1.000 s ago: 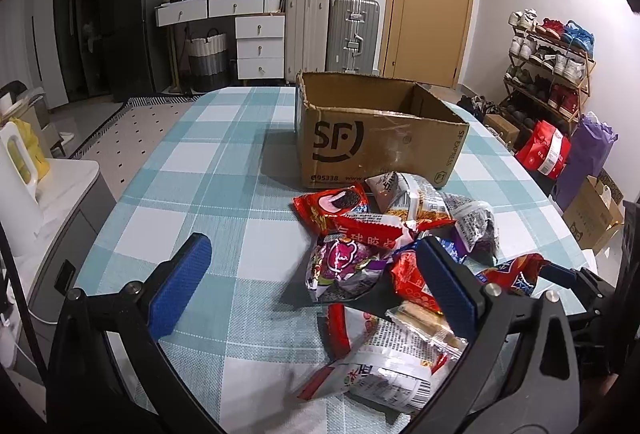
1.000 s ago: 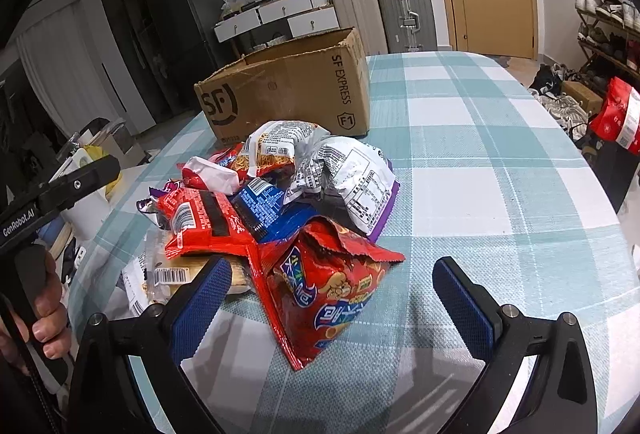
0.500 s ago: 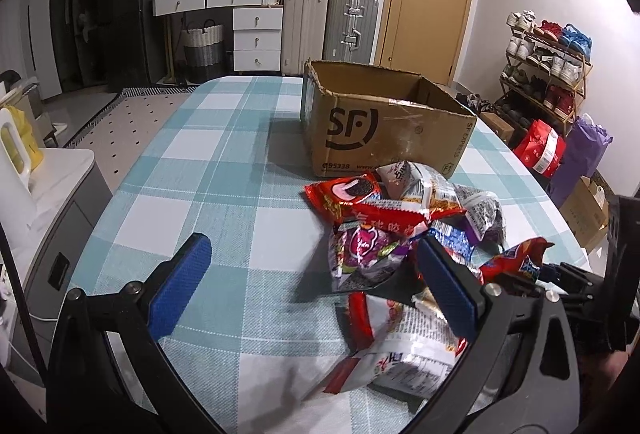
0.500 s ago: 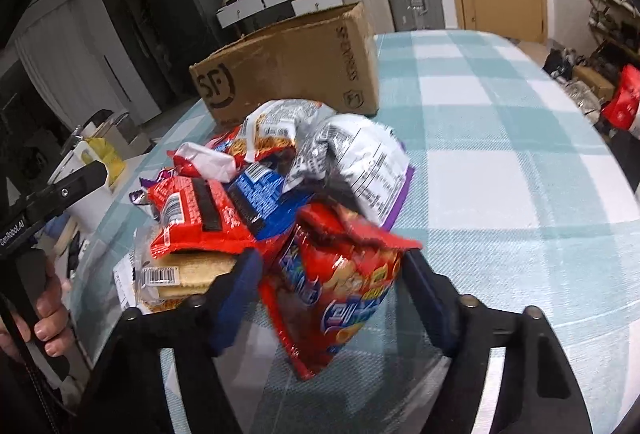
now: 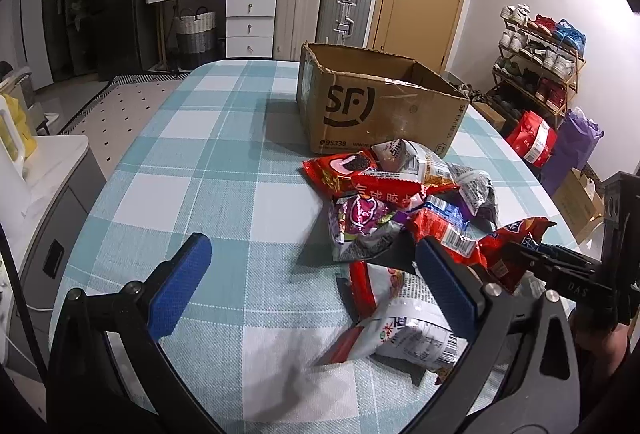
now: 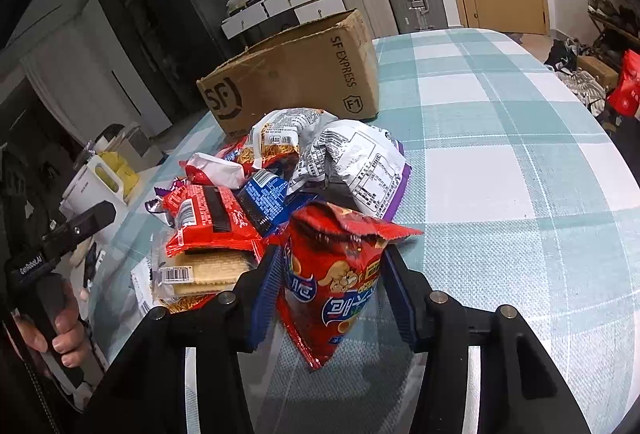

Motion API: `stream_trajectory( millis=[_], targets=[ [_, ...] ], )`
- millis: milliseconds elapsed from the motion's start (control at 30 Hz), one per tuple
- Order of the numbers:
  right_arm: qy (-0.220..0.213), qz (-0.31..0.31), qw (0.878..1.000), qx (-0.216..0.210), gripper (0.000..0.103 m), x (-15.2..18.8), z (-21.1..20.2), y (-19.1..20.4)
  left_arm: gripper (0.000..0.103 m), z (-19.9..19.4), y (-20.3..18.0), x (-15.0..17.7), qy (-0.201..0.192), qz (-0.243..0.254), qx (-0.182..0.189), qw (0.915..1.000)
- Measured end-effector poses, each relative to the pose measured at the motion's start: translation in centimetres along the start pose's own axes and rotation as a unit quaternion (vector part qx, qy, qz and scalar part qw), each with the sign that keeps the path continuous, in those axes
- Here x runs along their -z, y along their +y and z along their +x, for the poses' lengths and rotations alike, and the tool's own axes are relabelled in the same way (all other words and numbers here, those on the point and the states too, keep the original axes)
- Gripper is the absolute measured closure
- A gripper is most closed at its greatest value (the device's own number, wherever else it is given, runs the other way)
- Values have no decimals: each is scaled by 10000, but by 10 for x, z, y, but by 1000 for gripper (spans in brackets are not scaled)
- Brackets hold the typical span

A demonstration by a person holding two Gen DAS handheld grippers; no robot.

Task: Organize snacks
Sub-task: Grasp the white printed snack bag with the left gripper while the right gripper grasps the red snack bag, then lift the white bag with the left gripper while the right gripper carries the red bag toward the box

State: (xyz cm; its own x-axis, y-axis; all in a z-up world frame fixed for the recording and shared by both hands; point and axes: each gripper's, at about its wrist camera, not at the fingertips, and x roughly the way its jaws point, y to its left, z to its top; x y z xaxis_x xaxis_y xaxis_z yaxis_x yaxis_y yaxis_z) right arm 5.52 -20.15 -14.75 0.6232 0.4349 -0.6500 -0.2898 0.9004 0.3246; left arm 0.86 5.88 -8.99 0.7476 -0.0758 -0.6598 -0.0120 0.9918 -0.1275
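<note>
A pile of snack packets (image 5: 400, 193) lies on the checked table in front of an open cardboard box (image 5: 380, 113). My right gripper (image 6: 332, 290) has its jaws closing on a red snack bag (image 6: 332, 286) at the near edge of the pile (image 6: 280, 173); both blue pads touch the bag's sides, and it stands crumpled between them. The same red bag (image 5: 516, 238) shows at the right in the left wrist view. My left gripper (image 5: 312, 250) is open and holds nothing. Its right finger hangs over a white and red packet (image 5: 404, 334).
The box (image 6: 296, 73) stands just behind the pile. The table cloth (image 5: 200, 173) stretches bare to the left. Suitcases (image 5: 344, 13), drawers and a shoe rack (image 5: 540, 57) line the room's back and right. A hand (image 6: 60, 330) grips the left tool's handle.
The right jaws have come in from wide open onto the red bag, which now stands squeezed between them. The left gripper has drifted slightly nearer the pile, still open.
</note>
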Motion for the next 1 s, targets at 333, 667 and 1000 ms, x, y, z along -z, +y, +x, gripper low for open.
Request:
stream_trajectory(
  millis=[333,667,1000],
  targets=[
    [-46,24,9999,-162,54,7,-6,-1,1,0,-8,5,175,76,140,9997],
    [-178,199,9991,-341,55,8,-12,-7,1,2,-11,9,312,128,189,9993],
    [-334,315,9982,-382,55,7,-25,-13,1,7,-20,22,609,269,606,9959]
  ],
)
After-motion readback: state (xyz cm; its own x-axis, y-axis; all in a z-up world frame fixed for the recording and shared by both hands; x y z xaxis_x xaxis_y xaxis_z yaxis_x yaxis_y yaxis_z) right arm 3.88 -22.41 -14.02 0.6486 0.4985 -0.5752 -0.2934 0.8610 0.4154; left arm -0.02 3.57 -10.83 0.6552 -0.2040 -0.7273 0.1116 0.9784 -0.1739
